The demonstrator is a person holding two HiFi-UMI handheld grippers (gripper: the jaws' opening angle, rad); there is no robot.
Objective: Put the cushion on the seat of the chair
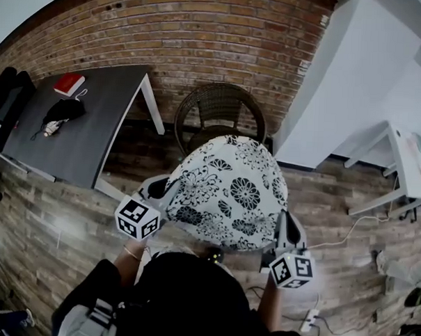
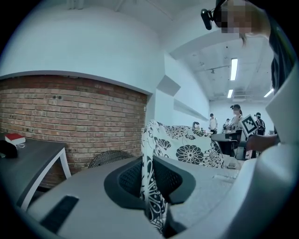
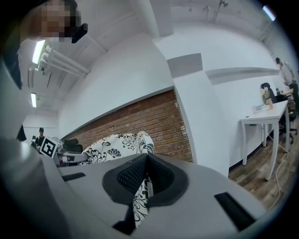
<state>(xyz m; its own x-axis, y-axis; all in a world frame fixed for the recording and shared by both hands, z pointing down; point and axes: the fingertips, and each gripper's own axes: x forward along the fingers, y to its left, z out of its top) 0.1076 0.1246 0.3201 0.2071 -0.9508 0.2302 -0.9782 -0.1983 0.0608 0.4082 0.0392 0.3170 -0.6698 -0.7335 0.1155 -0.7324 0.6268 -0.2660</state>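
The white cushion with a black flower print (image 1: 230,192) is off the floor and carried between the two tools; it is not yet on the chair. In the head view the left gripper (image 1: 166,194) pinches the cushion's edge at about eight o'clock, and the right gripper (image 1: 285,230) pinches it at about four o'clock. In the left gripper view the jaws are nearly together with a fold of printed fabric clamped between the ribbed pads (image 2: 163,175); the right gripper view shows the same, with a strip of the cushion (image 3: 117,144) pressed between almost closed jaws.

The round dark wicker chair (image 1: 220,105) stands at twelve o'clock from the cushion, against the red brick wall (image 1: 202,31); the cushion's far edge overlaps the front of the chair in this view, so most of the seat is hidden. A dark grey table with white legs (image 1: 86,134) lies at ten o'clock.

I judge the pickup done and the carry under way; what is left is to bring the cushion over the seat, lower it flat, and open both grips.
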